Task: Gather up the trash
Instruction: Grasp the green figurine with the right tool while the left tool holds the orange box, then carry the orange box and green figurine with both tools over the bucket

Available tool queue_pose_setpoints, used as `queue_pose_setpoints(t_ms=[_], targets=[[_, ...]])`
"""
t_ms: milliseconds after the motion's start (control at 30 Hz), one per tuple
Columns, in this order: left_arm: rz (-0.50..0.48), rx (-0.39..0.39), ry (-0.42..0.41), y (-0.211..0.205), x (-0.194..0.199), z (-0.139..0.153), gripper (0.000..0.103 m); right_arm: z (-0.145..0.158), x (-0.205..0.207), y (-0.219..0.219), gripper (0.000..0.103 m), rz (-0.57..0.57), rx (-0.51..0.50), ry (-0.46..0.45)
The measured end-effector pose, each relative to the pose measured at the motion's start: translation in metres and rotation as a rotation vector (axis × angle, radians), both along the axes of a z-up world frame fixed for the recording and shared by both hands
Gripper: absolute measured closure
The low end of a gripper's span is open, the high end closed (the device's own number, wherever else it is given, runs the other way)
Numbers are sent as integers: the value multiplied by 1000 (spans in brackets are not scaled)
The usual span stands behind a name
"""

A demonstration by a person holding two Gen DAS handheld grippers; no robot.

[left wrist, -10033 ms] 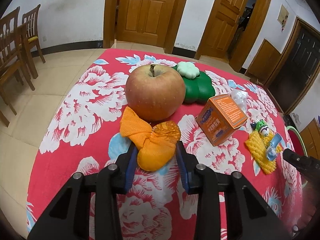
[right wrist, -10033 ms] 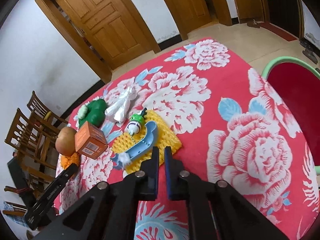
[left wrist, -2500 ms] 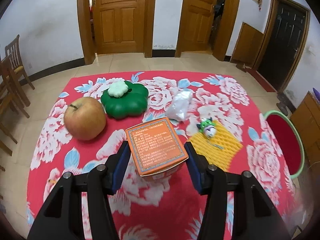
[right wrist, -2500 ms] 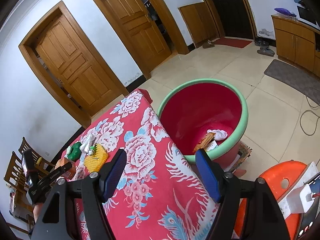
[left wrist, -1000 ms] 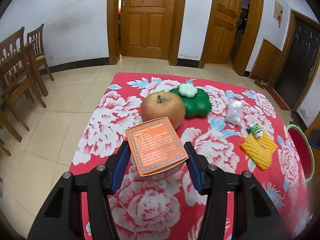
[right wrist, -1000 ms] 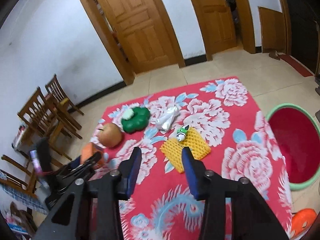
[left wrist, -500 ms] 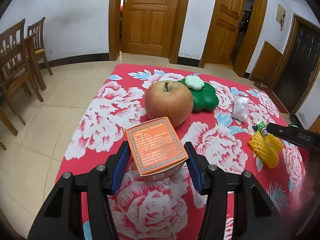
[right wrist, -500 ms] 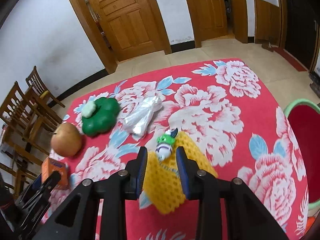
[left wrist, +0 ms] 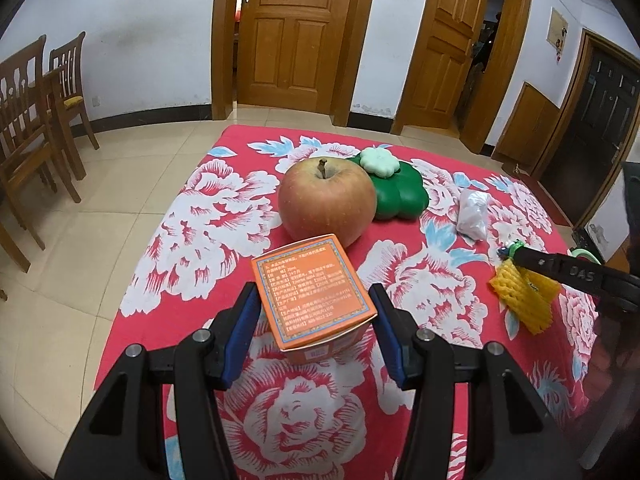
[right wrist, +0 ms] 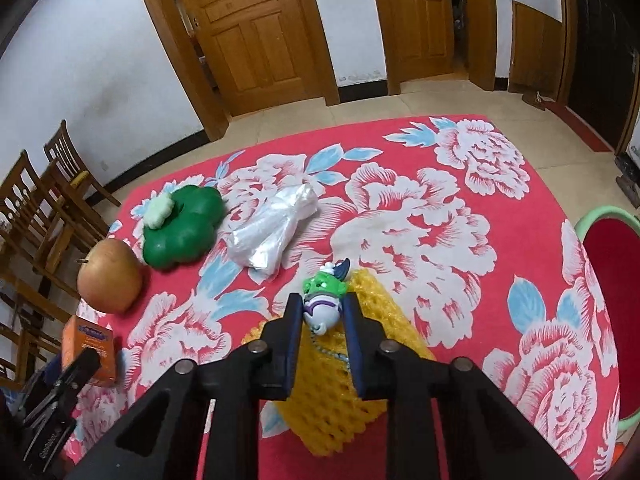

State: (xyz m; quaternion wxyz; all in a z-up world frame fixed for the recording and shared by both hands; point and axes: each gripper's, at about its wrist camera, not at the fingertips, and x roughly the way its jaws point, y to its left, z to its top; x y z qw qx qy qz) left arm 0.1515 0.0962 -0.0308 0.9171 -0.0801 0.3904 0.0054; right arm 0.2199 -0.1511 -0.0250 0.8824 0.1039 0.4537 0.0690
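My left gripper (left wrist: 314, 308) is shut on an orange carton (left wrist: 312, 288) and holds it just above the floral tablecloth, in front of the apple (left wrist: 326, 200). My right gripper (right wrist: 322, 312) is open, with its fingers on either side of a small green and white toy (right wrist: 323, 300) that lies on a yellow foam net (right wrist: 332, 396). A crumpled clear plastic bag (right wrist: 272, 232) lies beyond the toy. The carton also shows at the left edge of the right wrist view (right wrist: 90, 344).
A green flower-shaped box (right wrist: 182, 228) with a pale lid sits behind the apple (right wrist: 110, 280). A red bin with a green rim (right wrist: 614, 280) stands off the table's right side. Wooden chairs (left wrist: 36, 116) stand to the left. Doors line the far wall.
My right gripper has come down and forward over the yellow net and now straddles the toy. My left gripper has kept its hold on the carton and moved a little closer to the apple.
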Motion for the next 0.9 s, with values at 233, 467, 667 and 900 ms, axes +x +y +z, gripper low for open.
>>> queue_pose_setpoints(t_ms=[233,467,667,900], targets=[[-8,-5,-1,-1,0,0,47,23,-22,-14,80,1,84,-51],[-27,9,-23,-7,-4,3,47,50,-59,-33,80,-19,127,-114],[-45,29,-32,-15,-8,10,47,75,-91,-55,80,-50,165,-165],[-94,20,-47,-30,-22,30,47,92,-123,-86,80,-100,184,-216]])
